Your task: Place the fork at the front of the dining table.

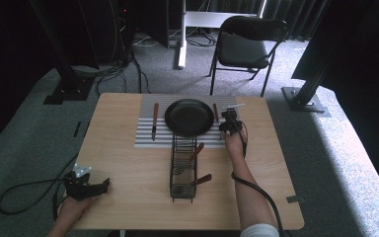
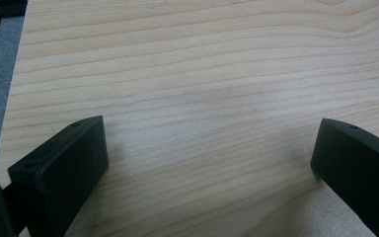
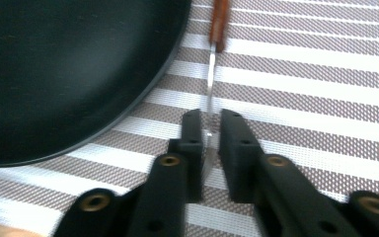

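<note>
My right gripper (image 1: 222, 127) (image 3: 208, 116) is down on the striped placemat (image 1: 145, 138) (image 3: 301, 98), just right of the black plate (image 1: 189, 117) (image 3: 69, 74). Its jaws are shut on the thin metal shaft of a wooden-handled utensil (image 1: 216, 112) (image 3: 219, 19), whose brown handle points away from me. The utensil's working end is hidden between the jaws. My left gripper (image 1: 101, 185) (image 2: 209, 143) rests at the table's near left corner, jaws wide open over bare wood with nothing between them.
A black wire caddy (image 1: 183, 170) stands in the middle of the table, with two wooden-handled utensils (image 1: 196, 151) leaning in it. A wooden-handled knife (image 1: 154, 121) lies left of the plate. A black folding chair (image 1: 244, 47) stands beyond the table.
</note>
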Demonstrator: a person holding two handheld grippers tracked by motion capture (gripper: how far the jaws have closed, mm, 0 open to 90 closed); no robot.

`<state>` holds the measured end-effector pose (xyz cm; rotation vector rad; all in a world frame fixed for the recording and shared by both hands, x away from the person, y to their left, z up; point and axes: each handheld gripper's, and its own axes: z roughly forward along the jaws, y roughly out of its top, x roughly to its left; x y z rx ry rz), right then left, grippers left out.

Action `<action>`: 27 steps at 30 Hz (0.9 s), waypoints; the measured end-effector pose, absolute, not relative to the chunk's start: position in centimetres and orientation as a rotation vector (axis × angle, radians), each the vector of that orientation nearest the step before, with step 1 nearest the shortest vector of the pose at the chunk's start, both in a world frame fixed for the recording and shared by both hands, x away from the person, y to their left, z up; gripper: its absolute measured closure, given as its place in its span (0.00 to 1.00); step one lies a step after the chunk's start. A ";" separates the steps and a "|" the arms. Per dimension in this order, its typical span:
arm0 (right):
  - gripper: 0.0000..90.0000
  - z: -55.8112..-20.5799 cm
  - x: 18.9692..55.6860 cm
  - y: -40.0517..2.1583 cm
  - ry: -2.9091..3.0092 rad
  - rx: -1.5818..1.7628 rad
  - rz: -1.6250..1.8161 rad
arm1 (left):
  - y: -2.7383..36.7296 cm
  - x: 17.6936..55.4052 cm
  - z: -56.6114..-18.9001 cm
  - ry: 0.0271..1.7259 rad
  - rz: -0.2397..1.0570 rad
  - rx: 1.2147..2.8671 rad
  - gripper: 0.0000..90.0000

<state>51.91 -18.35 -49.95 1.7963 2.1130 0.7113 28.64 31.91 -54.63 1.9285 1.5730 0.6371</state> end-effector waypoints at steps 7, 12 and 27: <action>0.94 -50.2 51.9 -19.7 2.079 1.859 0.748 | 31.9 28.6 -54.6 1.573 0.637 1.929 0.01; 0.91 -50.8 51.5 -20.7 2.065 1.887 0.734 | 31.9 28.6 -54.6 1.573 0.637 1.929 0.01; 0.54 -51.1 49.2 -21.4 2.115 1.905 0.895 | 31.9 28.6 -54.6 1.573 0.637 1.928 0.01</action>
